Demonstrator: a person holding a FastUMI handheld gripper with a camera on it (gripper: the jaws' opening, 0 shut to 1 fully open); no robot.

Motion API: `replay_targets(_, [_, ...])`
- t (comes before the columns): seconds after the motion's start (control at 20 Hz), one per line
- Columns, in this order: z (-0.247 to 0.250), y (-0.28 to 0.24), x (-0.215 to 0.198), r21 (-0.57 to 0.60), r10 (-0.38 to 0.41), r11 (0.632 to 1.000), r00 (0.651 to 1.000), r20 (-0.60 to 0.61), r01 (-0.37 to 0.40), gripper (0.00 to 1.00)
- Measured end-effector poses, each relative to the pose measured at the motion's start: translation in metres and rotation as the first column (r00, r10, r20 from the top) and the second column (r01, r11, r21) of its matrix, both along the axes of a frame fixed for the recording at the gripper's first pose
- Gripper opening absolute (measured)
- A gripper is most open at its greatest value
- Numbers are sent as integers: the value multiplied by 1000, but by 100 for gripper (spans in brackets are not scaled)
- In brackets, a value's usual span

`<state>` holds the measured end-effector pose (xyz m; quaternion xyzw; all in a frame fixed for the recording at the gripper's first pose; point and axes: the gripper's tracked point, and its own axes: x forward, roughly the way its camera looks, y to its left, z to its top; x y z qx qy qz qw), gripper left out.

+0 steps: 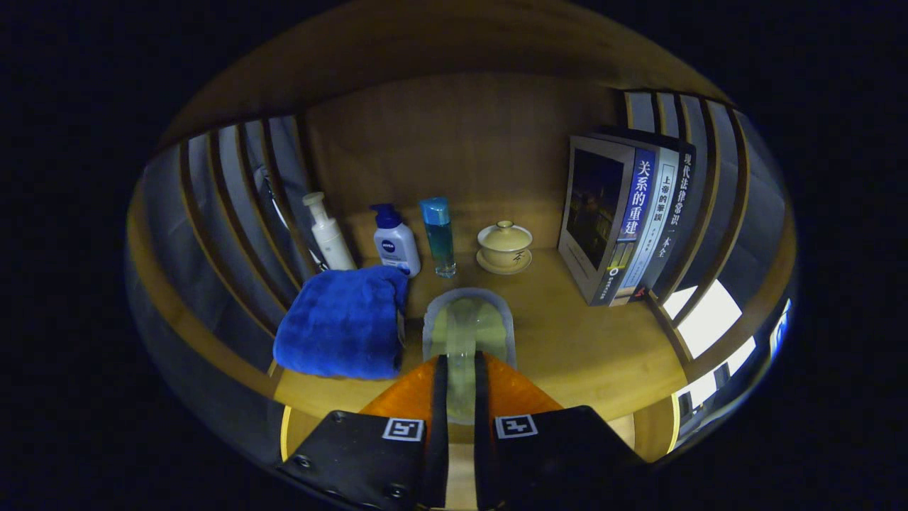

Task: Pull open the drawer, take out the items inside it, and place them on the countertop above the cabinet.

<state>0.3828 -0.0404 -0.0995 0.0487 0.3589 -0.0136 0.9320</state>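
Gripper view: we see the gripper [461, 369] with its jaws closed on a translucent container [468, 323] above the wooden counter [567, 348]. A blue towel [340, 323] lies just beside it, bottles [395, 243] beyond.

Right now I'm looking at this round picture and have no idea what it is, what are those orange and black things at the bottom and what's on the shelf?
The camera rides on a handheld gripping tool and looks forward along its two fingers. The orange and black parts are those tongs, nearly closed on a translucent pale green object, with both fingers seeming to press it. It hangs over a wooden countertop inside a slatted wooden booth. On the wood lie a folded blue towel, a white pump bottle, a white bottle with a blue pump, a tall blue bottle, a lidded cream tea bowl on a saucer and three upright books.
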Motion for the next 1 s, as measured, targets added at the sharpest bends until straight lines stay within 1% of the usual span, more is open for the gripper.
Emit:
replay_targets(0.2, [-15,-10,14,-33,-19,999,999,-37,17,23])
replay_targets(0.4, [-27,-9,24,-16,-31,999,997,-76,30,23])
replay_targets(0.55, [-39,-7,26,-6,-21,1000,993,-116,21,23])
replay_targets(0.7, [-40,-6,31,-6,-23,1000,994,-108,22,23])
replay_targets(0.85, [-41,-11,30,-21,-36,999,993,-114,34,30])
replay_targets(0.9, [-41,-13,32,-23,-43,999,994,-104,41,34])
replay_targets(1.0, [-41,-11,32,-20,-40,999,994,-100,38,34])
